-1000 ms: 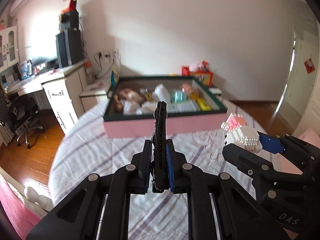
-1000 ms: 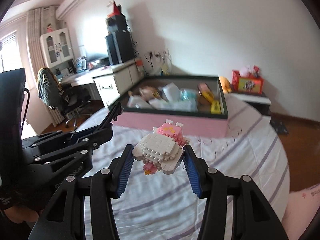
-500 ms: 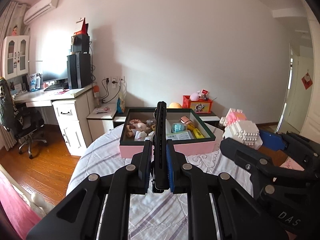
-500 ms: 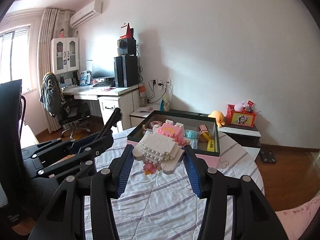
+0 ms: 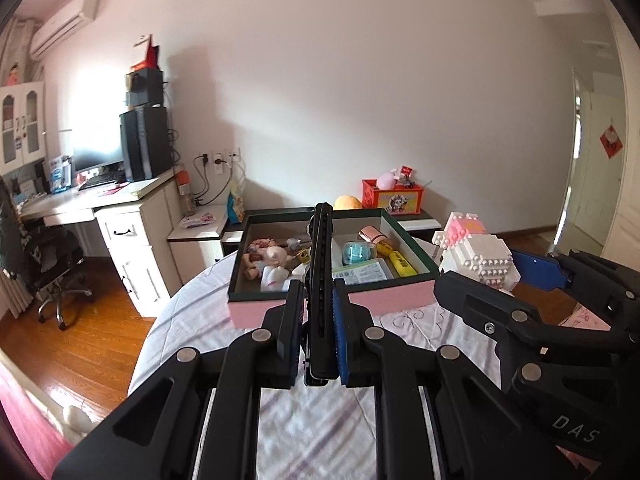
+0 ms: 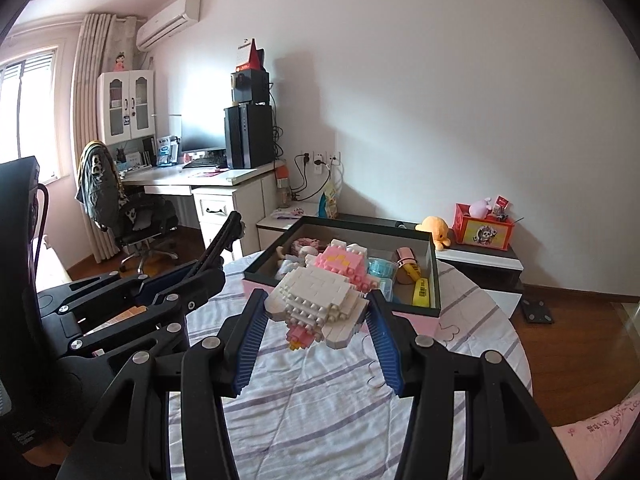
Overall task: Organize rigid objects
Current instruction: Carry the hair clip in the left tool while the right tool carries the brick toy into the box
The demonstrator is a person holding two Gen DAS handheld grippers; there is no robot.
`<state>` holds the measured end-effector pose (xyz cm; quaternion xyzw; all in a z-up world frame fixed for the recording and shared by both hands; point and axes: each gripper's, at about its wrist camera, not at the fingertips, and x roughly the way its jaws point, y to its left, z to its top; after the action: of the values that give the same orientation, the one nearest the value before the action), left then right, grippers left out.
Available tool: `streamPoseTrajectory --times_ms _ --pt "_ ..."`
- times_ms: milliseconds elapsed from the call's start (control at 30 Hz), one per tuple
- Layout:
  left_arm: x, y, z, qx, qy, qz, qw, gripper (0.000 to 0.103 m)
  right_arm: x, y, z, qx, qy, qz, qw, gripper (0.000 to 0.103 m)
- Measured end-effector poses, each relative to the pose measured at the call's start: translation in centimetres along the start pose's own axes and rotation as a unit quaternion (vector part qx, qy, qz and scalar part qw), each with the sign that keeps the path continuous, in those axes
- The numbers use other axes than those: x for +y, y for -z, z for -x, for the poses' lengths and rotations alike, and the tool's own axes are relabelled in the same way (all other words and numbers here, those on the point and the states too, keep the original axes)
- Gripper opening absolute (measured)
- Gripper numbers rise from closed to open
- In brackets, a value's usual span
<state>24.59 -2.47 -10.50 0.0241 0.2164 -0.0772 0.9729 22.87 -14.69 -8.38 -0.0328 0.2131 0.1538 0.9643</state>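
My left gripper (image 5: 318, 300) is shut on a flat black bar-shaped object (image 5: 322, 264) that sticks up and forward between the jaws; it also shows in the right wrist view (image 6: 224, 240). My right gripper (image 6: 316, 320) is shut on a white and pink brick-built figure (image 6: 320, 292), held above the striped cloth; the figure also shows in the left wrist view (image 5: 478, 252). The pink box with a dark green rim (image 5: 412, 300) lies ahead on the table, holding several small toys and bottles; it also shows in the right wrist view (image 6: 436, 280).
The round table has a striped cloth (image 6: 320, 400). Behind the box stand a low cabinet with a red box (image 6: 484, 232) and a yellow plush (image 6: 432, 228). A white desk (image 5: 132, 216) and office chair (image 5: 48, 264) are at the left.
Both grippers have lifted and drawn back from the box, so it looks smaller and farther. Both holds are unchanged.
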Motion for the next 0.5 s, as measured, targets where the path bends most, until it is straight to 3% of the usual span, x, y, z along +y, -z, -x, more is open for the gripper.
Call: streamPoseTrajectory --times_ms 200,500 --pt "-0.4 -3.4 -6.4 0.008 -0.002 -0.043 0.9991 0.013 -2.6 -2.1 -4.5 0.012 -0.005 -0.002 1.000 0.052" --pt "1.1 -7.1 -20.6 0.090 -0.008 -0.051 0.9946 0.013 -6.6 -5.4 -15.7 0.062 0.011 0.011 0.998 0.052"
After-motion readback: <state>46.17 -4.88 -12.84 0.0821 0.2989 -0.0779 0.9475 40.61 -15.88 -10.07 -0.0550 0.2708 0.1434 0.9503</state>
